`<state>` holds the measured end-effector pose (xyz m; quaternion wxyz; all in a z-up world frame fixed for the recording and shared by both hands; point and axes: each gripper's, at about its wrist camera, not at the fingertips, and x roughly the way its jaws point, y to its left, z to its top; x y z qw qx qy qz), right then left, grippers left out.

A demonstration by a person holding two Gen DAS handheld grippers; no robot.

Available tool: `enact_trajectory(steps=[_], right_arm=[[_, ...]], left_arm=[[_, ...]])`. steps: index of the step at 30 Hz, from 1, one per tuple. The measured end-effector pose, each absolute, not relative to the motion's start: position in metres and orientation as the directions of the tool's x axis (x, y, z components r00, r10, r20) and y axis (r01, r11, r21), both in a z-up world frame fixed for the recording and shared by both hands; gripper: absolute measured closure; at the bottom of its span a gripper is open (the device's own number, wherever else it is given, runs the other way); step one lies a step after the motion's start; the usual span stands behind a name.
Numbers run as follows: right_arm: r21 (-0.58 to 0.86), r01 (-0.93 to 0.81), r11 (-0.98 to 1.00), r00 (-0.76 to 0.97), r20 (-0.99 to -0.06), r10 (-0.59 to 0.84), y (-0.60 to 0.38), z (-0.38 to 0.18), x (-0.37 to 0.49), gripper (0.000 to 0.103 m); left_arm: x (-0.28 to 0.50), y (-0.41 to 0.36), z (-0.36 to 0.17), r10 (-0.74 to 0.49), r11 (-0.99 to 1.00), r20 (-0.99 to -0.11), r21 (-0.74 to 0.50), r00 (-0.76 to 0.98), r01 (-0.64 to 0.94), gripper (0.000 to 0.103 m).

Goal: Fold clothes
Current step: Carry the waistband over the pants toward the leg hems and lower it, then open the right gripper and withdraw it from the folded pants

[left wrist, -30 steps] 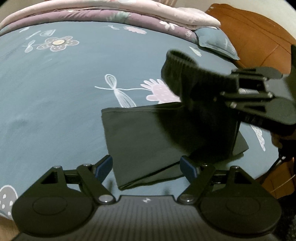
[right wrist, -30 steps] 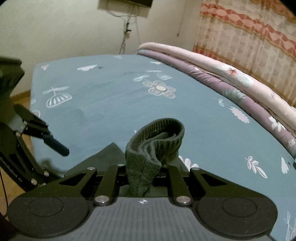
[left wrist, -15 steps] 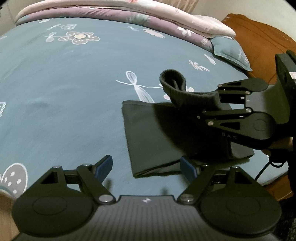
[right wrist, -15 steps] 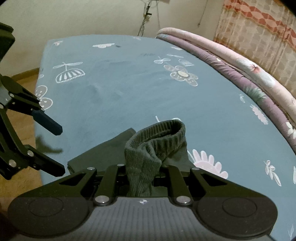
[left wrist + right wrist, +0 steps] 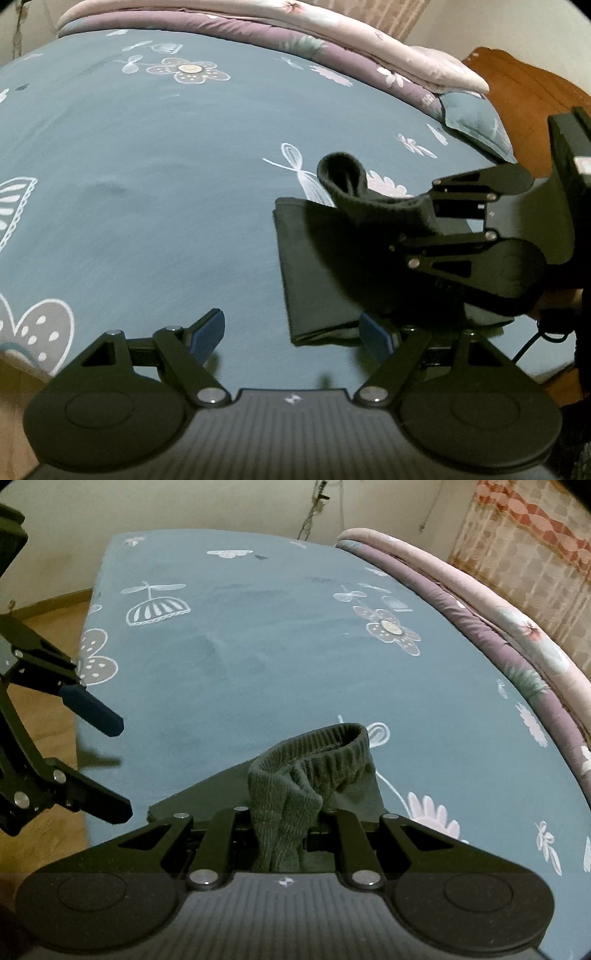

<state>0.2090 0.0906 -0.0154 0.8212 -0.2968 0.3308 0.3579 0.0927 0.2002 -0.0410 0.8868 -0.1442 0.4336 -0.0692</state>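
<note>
A dark garment (image 5: 325, 273) lies folded flat on the blue flowered bed sheet (image 5: 147, 206). One ribbed knitted cuff (image 5: 347, 181) of it sticks up above the fold. My right gripper (image 5: 432, 218) is shut on that cuff just over the garment's right part. In the right wrist view the grey-green cuff (image 5: 314, 764) bunches between the narrow jaws of the right gripper (image 5: 284, 823), with the folded garment (image 5: 207, 794) below. My left gripper (image 5: 293, 328) is open and holds nothing. Its right blue pad (image 5: 373, 334) hovers at the garment's near edge. The left gripper (image 5: 114, 768) also shows at the bed's edge.
Folded pink and purple quilts (image 5: 332, 48) run along the bed's far side, with a blue pillow (image 5: 472, 114) and a brown wooden headboard (image 5: 524, 96) at the right. Wooden floor (image 5: 37, 709) lies past the bed's left edge. A patterned curtain (image 5: 535, 546) hangs behind the quilts.
My left gripper has slid left, so the folded garment now sits to its right. My right gripper has come down and across with the cuff still in its jaws.
</note>
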Motion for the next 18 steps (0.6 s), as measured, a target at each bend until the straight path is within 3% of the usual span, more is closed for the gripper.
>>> enact_trajectory(steps=[2,4,7,12,18], right_arm=[[-0.243,-0.798,0.551,0.506,-0.767,0.395,0.094,-0.019,0.209,0.081],[-0.219,-0.818,0.531,0.474,-0.781,0.408,0.098,-0.024,0.21,0.068],[-0.181,-0.845,0.504,0.432,-0.787,0.441,0.101,-0.027,0.206,0.057],[-0.141,-0.883,0.448,0.388,-0.757,0.526,0.096,-0.015,0.194,0.055],[-0.187,-0.813,0.551,0.494,-0.722,0.485,0.058,0.002,0.197,0.054]], left_arm=[[0.09,0.203,-0.042,-0.241,0.949,-0.749,-0.316,0.618,-0.013,0.023],[0.088,0.206,-0.043,-0.231,0.949,-0.748,-0.315,0.623,-0.028,0.023],[0.083,0.208,-0.042,-0.224,0.945,-0.742,-0.323,0.632,-0.044,0.023],[0.081,0.207,-0.038,-0.212,0.949,-0.739,-0.311,0.639,-0.045,0.023],[0.095,0.19,-0.027,-0.267,0.952,-0.711,-0.299,0.651,0.064,0.023]])
